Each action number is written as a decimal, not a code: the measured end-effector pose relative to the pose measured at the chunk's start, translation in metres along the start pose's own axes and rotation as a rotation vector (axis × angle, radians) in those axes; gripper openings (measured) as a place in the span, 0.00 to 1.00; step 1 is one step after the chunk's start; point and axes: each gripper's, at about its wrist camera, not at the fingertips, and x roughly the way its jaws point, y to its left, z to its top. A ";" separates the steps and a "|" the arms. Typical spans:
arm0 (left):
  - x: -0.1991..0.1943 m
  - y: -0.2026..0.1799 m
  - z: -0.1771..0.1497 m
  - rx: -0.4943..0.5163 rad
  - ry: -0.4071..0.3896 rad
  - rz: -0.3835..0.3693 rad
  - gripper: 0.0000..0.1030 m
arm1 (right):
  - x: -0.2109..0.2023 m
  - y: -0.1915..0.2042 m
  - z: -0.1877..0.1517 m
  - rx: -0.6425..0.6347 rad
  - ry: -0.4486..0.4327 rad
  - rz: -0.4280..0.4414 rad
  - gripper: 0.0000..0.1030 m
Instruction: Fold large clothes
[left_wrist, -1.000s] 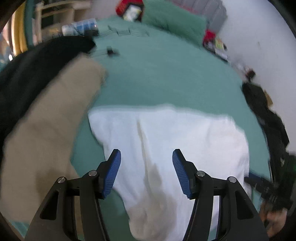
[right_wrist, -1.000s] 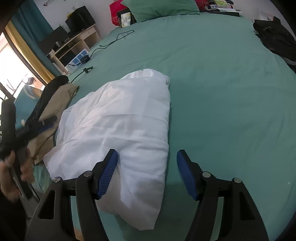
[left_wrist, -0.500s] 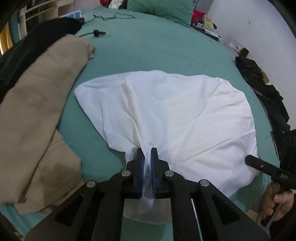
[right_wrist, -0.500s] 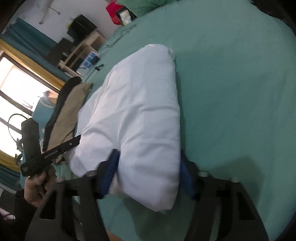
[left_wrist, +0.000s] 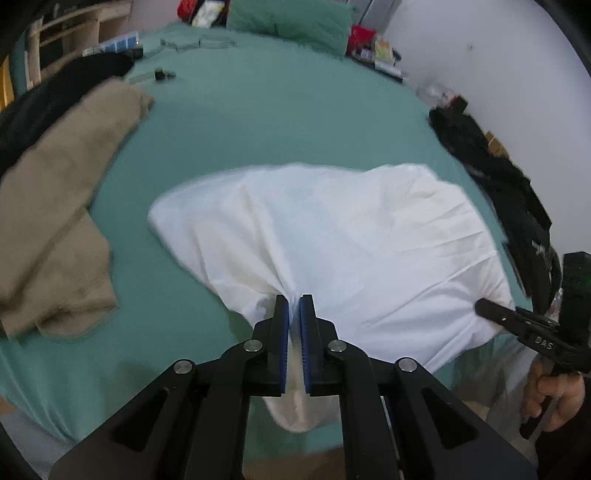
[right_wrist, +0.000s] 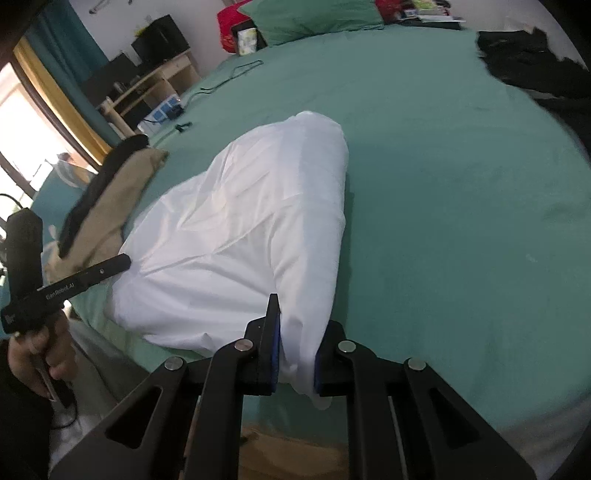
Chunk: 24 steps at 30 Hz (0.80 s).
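A large white garment (left_wrist: 332, 236) lies on the green bed (left_wrist: 280, 110), bunched into a rounded shape; it also shows in the right wrist view (right_wrist: 251, 229). My left gripper (left_wrist: 294, 306) is shut on its near left edge, with cloth hanging below the blue pads. My right gripper (right_wrist: 295, 332) is shut on the near right corner, cloth pinched between its jaws. The right gripper also shows in the left wrist view (left_wrist: 491, 308) at the garment's right edge, and the left gripper shows in the right wrist view (right_wrist: 123, 263) at its left edge.
A tan garment (left_wrist: 62, 192) over a black one (left_wrist: 55, 99) lies left of the white one. Black clothes (left_wrist: 495, 166) lie at the bed's right edge. A green pillow (left_wrist: 288, 18), cables and a small desk (right_wrist: 155, 85) are at the far end. The bed's front edge is close below the grippers.
Both grippers went from open to shut on the white garment's near edge. The near edge is now lifted and pulled toward the bed's front edge.
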 end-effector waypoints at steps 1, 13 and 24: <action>0.003 -0.002 -0.004 -0.005 0.022 0.006 0.07 | -0.003 -0.004 -0.005 0.006 0.006 -0.007 0.13; -0.012 0.023 0.003 -0.158 -0.070 0.039 0.55 | -0.004 -0.025 -0.023 0.049 0.019 0.022 0.42; 0.036 0.040 0.025 -0.221 -0.001 0.030 0.61 | -0.027 -0.035 -0.003 0.016 -0.093 0.004 0.61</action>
